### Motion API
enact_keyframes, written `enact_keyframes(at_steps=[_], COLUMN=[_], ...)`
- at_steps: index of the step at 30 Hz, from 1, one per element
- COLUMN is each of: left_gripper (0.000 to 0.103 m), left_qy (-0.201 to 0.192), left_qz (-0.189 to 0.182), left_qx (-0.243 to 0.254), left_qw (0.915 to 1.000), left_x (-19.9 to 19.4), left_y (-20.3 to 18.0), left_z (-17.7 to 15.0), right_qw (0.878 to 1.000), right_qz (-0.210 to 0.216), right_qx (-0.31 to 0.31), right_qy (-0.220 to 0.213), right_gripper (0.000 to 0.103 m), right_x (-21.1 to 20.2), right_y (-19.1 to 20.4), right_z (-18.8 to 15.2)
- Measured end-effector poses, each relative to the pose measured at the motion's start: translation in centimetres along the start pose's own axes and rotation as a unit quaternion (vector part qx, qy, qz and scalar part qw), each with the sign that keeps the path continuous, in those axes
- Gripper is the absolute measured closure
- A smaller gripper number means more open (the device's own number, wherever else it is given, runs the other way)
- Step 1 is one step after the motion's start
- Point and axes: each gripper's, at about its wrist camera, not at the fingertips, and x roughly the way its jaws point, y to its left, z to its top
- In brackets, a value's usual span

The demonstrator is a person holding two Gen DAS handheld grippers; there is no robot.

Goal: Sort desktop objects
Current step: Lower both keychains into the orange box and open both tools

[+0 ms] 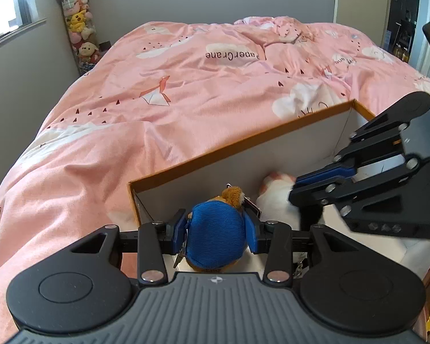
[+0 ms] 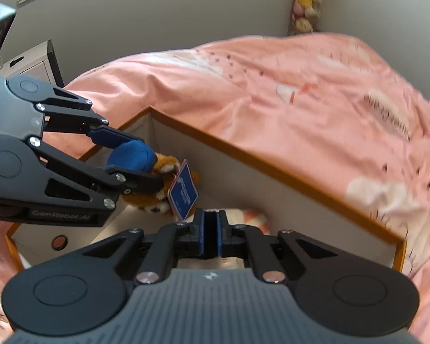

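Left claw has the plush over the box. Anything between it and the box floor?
Nothing visible blocks it. The left claw holds the plush toy just inside the box. The white plush and the shut right claw sit beside it, not beneath.

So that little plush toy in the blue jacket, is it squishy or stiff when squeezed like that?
Probably squishy: the plush toy bulges between the left gripper pads, so its stuffing gives. It looks light, hanging over the cardboard box from that pinch alone. The fuzzy fabric should not slip, and its blue tag dangles loose.
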Motion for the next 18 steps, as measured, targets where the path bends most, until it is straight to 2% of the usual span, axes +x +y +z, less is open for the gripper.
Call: enact_keyframes(at_steps=[2,3,7,9,11,13,15,18], left_gripper=[0.055,0.054,0.053,0.053,0.054,0.056,0.055,0.055], left_qy=[0.003,0.009,0.045,0.064,0.091,0.102,0.107,0.110], left_qz=[-0.001,0.000,-0.002,0.002,-0.001,-0.002,0.012,0.025], left_qx=[0.016,0.025,0.063,0.075,0.079,0.092,0.096,0.076], left_qw=[0.9999,0.9996,0.9970,0.9952,0.9927,0.9905,0.9895,0.9908], left_x=[0.0,0.1,0.1,0.4,1.1,1.6,2.0,2.4], left_y=[-0.3,-0.5,-1.6,-2.0,-2.3,-2.9,-3.6,-3.5], left_z=[-0.2,-0.3,-1.3,-1.8,-2.3,-2.7,-2.7,-2.3], right_qw=[1.000,0.999,0.994,0.992,0.989,0.986,0.982,0.981], right_qz=[0.000,0.002,0.007,0.008,0.009,0.023,0.036,0.035], right_qx=[0.022,0.032,0.088,0.108,0.123,0.137,0.156,0.161], right_qy=[0.014,0.021,0.056,0.064,0.078,0.087,0.100,0.101], right_gripper=[0.090,0.085,0.080,0.065,0.058,0.051,0.048,0.040], right_x=[-0.3,-0.4,-0.5,-0.5,0.0,0.4,1.1,2.0], right_y=[-0.5,-0.7,-2.2,-2.8,-3.2,-3.6,-3.9,-3.7], right_z=[-0.1,-0.2,-0.6,-0.9,-1.2,-1.3,-1.4,-1.6])
